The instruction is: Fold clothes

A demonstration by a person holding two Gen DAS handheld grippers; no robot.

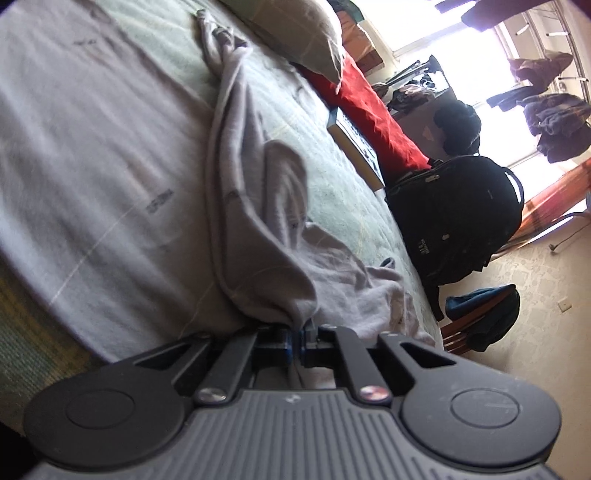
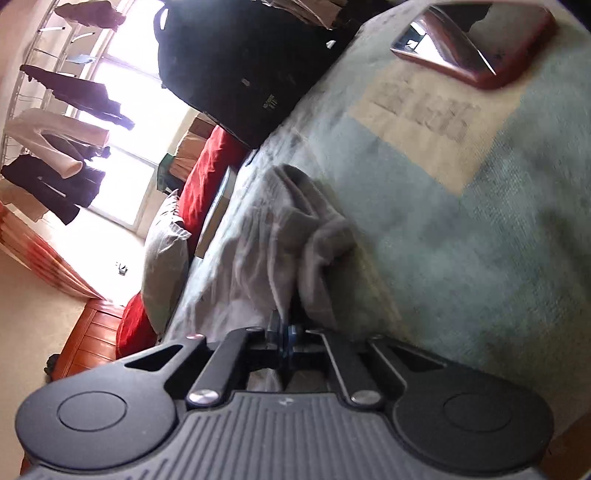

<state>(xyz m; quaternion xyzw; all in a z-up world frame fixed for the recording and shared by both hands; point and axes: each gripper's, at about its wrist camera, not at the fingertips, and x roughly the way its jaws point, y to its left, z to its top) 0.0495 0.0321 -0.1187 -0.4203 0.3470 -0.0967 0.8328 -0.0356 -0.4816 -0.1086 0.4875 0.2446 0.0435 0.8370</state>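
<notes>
A light grey garment [image 1: 258, 192] lies rumpled across the pale green bedspread [image 1: 92, 147], stretching from near the pillow toward the camera. My left gripper [image 1: 295, 334] is shut on a bunched edge of this garment, which rises in a fold just ahead of the fingertips. In the right wrist view the same grey garment [image 2: 295, 229] is gathered in a lump on the bedspread [image 2: 480, 240], and my right gripper [image 2: 286, 338] is shut on its near edge. Cloth hides both pairs of fingertips.
A grey pillow [image 1: 295, 33], a red cushion [image 1: 373, 110] and a book [image 1: 354, 147] line the bed's far side. A black backpack [image 1: 458, 218] stands beside the bed. A red-cased phone [image 2: 476, 48] lies on the bedspread. Clothes hang [image 2: 62, 136] by the bright window.
</notes>
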